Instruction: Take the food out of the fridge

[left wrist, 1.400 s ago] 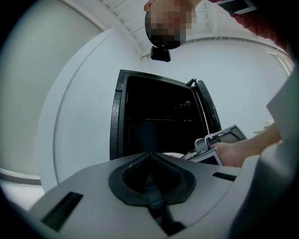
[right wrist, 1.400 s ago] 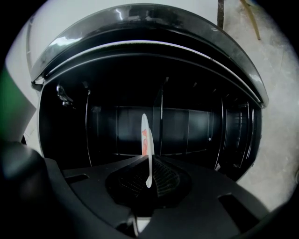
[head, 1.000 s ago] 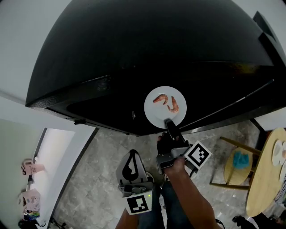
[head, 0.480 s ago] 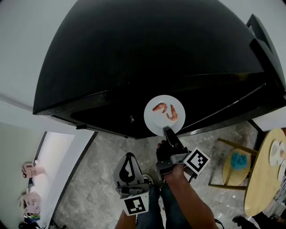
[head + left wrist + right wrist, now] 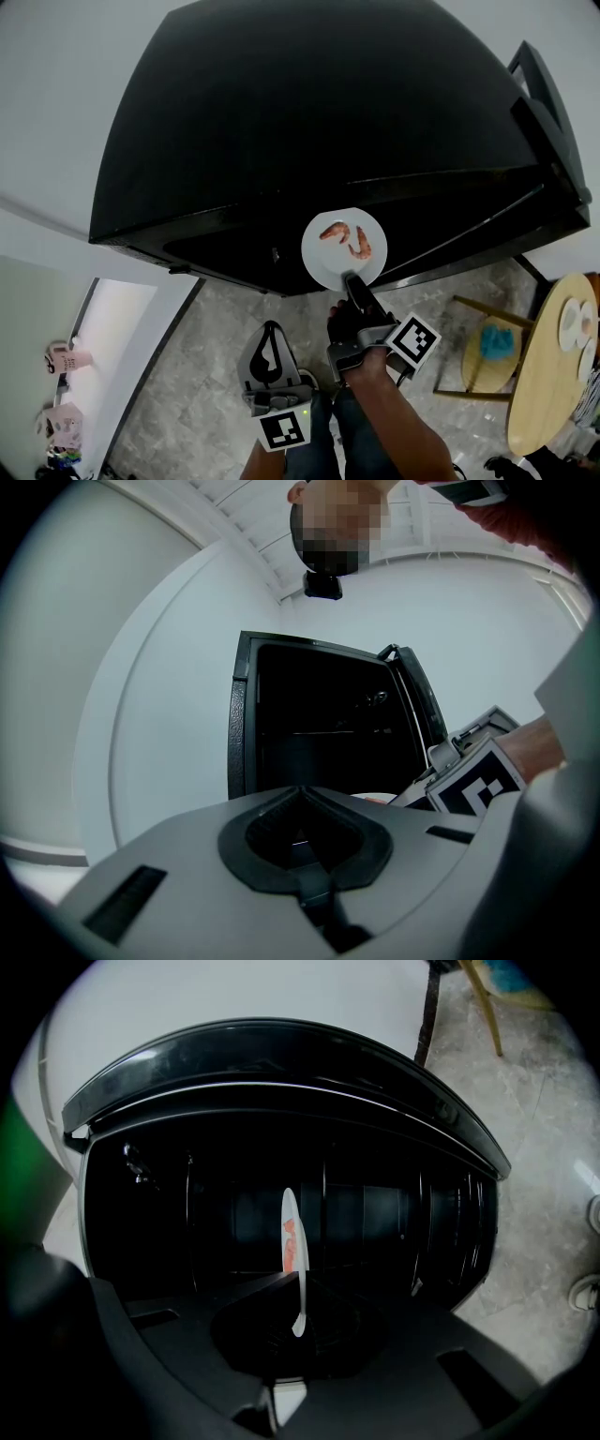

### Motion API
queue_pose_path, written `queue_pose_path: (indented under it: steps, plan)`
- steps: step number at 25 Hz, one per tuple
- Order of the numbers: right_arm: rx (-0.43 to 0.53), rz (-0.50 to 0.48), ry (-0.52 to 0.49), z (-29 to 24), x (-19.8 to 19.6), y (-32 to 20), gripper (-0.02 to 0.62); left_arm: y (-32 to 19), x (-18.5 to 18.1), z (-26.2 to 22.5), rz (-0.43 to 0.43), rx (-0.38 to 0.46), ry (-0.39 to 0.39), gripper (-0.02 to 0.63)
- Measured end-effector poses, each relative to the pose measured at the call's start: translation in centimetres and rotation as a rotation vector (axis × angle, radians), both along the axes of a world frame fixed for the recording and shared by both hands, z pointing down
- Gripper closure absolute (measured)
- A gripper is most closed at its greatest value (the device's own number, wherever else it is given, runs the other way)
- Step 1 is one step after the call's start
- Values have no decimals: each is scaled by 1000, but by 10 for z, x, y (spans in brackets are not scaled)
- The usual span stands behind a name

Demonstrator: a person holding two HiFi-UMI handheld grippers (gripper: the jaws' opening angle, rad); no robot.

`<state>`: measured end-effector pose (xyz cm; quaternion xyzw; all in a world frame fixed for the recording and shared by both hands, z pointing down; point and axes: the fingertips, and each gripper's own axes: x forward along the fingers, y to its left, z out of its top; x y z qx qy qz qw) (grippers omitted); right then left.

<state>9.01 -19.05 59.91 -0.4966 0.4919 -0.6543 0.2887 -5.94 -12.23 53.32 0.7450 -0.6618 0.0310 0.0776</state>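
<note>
Black fridge (image 5: 309,141) stands open ahead. My right gripper (image 5: 352,278) pinches the plate (image 5: 326,264) by its near edge, and the plate with shrimp (image 5: 349,239) sticks straight out past my jaws. My left gripper (image 5: 272,328) is closed, empty, farther back.

Fridge (image 5: 328,122) is showing glossy black all over. Against the fridge front, plate (image 5: 330,267) is showing plain white; shrimp (image 5: 335,232) on it are glowing orange-pink. Below the fridge, my right gripper (image 5: 352,279) is reading black, its marker cube (image 5: 413,340) wearing black-and-white squares; my left gripper (image 5: 272,330) is showing pale grey. Beneath the fridge, floor (image 5: 216,356) is showing grey marbling.
</note>
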Motion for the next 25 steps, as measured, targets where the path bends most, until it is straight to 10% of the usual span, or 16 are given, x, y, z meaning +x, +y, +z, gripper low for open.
queue_pose_path:
  steps: [25]
  plan:
    - [-67, 8, -18, -3, 6, 27, 565, -2, 2, -3, -3, 6, 1, 592]
